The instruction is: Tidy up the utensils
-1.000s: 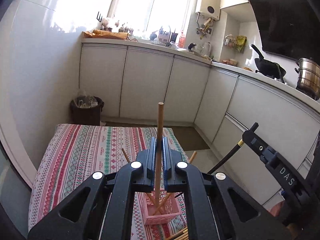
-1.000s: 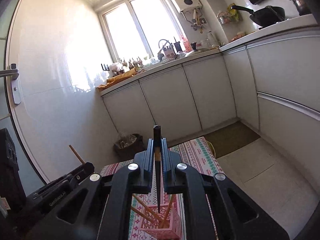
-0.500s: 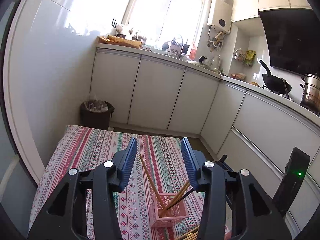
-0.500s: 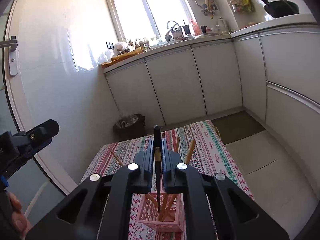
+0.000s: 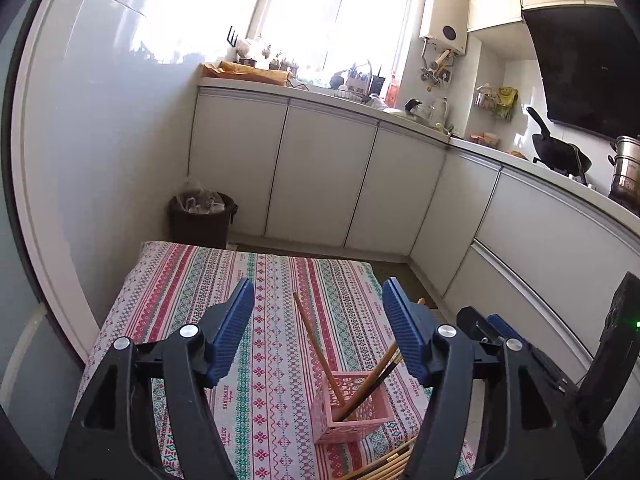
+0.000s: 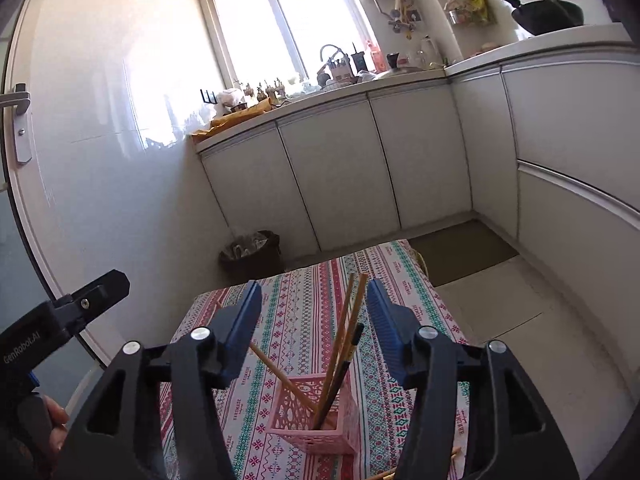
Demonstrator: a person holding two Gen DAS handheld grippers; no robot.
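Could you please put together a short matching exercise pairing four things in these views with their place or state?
Things:
1. pink basket
2. dark chopstick
3. left claw
4. bin

Place or state:
A. on the floor beside the cabinets
B. standing on the striped tablecloth, holding chopsticks
C. open, holding nothing
D. leaning inside the basket among the light wooden ones

Right pairs: 1-B, 2-D, 3-C, 4-A
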